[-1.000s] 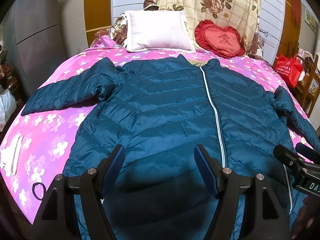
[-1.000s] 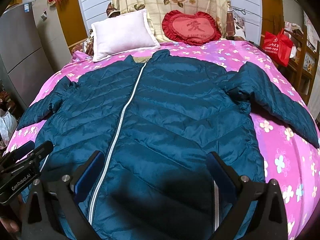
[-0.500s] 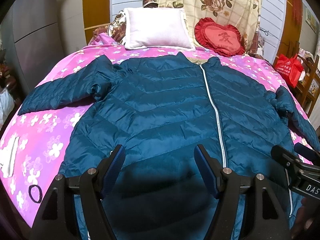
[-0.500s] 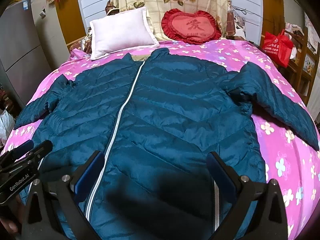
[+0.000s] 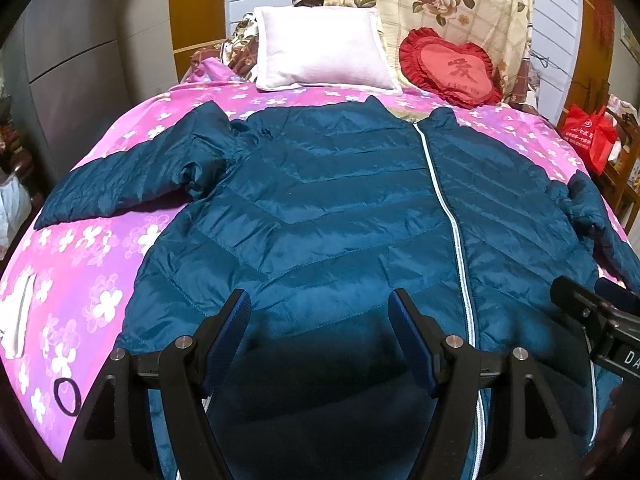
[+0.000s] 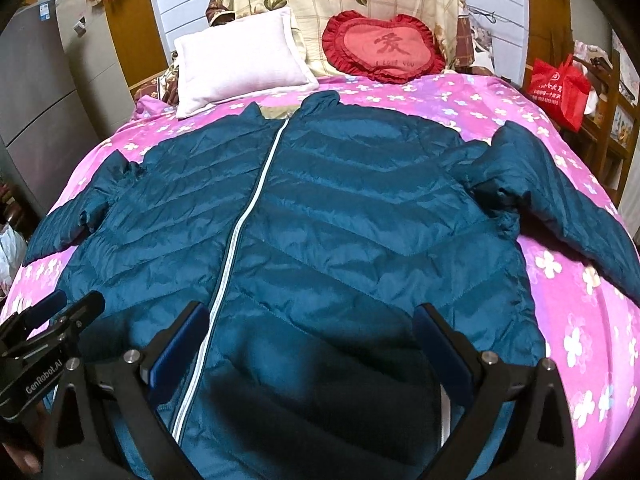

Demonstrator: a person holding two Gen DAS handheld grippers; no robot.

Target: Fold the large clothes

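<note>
A dark teal quilted puffer jacket [image 5: 328,208] lies flat and zipped on the pink flowered bed, front up, collar toward the pillows, both sleeves spread out; it also shows in the right wrist view [image 6: 360,220]. Its white zipper [image 5: 448,208] runs down the middle. My left gripper [image 5: 320,312] is open and empty above the jacket's lower left part. My right gripper [image 6: 312,320] is open and empty above the lower right part. Each gripper shows at the edge of the other's view.
The pink floral bedspread [image 5: 80,272] covers the bed. A pale pink pillow [image 5: 320,52] and a red heart cushion [image 5: 452,68] rest at the headboard. A red bag [image 6: 560,88] stands to the right. A black hair tie [image 5: 67,396] lies near the bed's left edge.
Both grippers have moved slightly forward over the jacket, so it appears a little nearer and lower in the views. Jaws stay open. The jacket has not moved.
</note>
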